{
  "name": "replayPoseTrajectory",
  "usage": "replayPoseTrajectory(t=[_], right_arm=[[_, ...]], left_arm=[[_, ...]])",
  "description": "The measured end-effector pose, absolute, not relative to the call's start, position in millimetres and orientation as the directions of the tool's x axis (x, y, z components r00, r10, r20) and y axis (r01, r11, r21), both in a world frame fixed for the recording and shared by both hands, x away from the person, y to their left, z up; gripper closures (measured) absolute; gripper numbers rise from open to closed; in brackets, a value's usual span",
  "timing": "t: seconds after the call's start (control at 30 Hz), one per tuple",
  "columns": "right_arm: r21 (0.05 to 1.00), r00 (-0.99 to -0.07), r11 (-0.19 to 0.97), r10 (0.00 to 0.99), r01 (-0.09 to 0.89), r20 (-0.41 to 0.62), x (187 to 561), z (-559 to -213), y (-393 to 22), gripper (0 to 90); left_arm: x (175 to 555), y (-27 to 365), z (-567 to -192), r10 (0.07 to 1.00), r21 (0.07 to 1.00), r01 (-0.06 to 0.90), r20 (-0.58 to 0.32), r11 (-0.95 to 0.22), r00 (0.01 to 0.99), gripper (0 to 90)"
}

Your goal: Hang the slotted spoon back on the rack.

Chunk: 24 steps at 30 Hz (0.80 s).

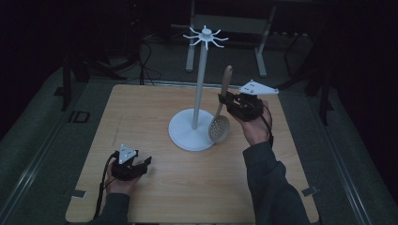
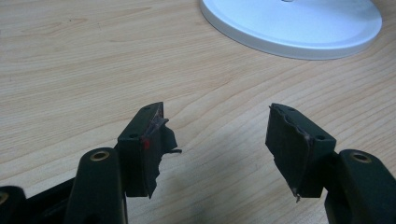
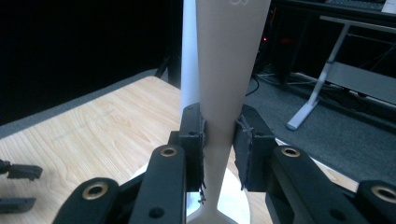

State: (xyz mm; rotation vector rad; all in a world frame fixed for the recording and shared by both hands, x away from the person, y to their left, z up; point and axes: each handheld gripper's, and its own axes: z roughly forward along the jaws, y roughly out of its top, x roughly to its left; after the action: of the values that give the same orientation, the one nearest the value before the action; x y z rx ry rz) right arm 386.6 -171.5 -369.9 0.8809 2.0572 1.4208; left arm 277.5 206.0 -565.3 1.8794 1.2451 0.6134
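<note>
Left gripper (image 1: 146, 163): low over the table (image 1: 155, 197), jaws spread, nothing between them.
Stand (image 1: 199, 84): white, mid-table.
Skimmer (image 1: 221, 110): upright beside the stand, bowl down near its base.
Right gripper (image 1: 224, 99): jaws pinching the skimmer's wooden handle.

A white stand (image 1: 197, 93) rises just beyond the jaws of the right gripper (image 3: 219, 140), with its pole upright behind them and a ring of hooks (image 1: 205, 36) at the top. Its round base (image 2: 299, 28) lies ahead and to the right of the jaws of the left gripper (image 2: 215, 140), well apart from them. The stand sits on a light wooden table (image 1: 141, 117). Past the right jaws, off the table, are grey desk legs (image 3: 318, 79). What may be cables (image 1: 145, 65) lie in the dim light there.
</note>
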Motion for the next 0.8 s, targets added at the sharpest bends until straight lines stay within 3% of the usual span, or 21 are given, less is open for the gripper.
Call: replayPoseTrajectory(t=[0.8], right_arm=[[0.951, -0.667, 0.222, 0.745, 0.216, -0.022, 395, -346, -168, 74.4]], left_arm=[[277, 207, -565, 0.915, 0.819, 0.534, -0.029, -0.209, 0.401, 38.1]])
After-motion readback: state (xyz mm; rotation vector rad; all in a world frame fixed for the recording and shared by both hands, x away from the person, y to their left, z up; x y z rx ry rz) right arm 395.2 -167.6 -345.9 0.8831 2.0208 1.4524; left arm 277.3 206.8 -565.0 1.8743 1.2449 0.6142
